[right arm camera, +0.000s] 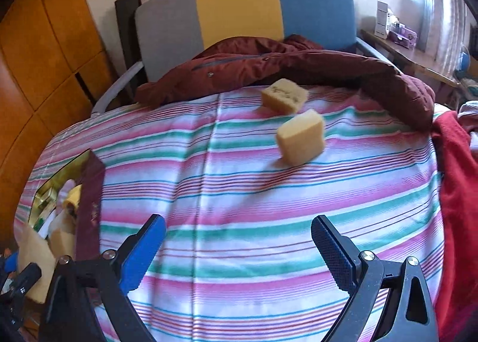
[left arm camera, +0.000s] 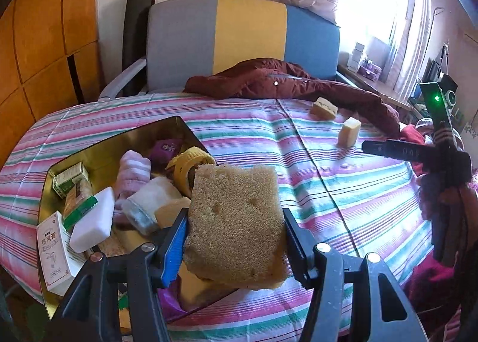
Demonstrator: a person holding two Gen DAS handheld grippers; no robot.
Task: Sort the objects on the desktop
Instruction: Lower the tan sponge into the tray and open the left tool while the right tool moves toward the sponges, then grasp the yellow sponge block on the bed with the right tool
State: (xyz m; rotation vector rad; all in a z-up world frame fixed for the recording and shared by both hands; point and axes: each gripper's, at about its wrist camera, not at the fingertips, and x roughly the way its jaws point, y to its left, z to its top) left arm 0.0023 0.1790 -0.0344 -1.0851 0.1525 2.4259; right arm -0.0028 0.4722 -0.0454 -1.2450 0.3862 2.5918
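Striped bedspread (right arm camera: 239, 222) carries all. Gold tin (left arm camera: 167, 127) at left, crowded. Left claw (left arm camera: 234, 242) clamped on large sponge (left arm camera: 236, 222), poised over tin's near corner. Right claw (right arm camera: 239, 248) spread wide, empty; small sponge block (right arm camera: 300, 137) ahead, slightly right; second block (right arm camera: 283, 95) beyond it.

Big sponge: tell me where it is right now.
In the left wrist view, the big sponge sits clamped in the left gripper, held above the near right part of the gold tray.
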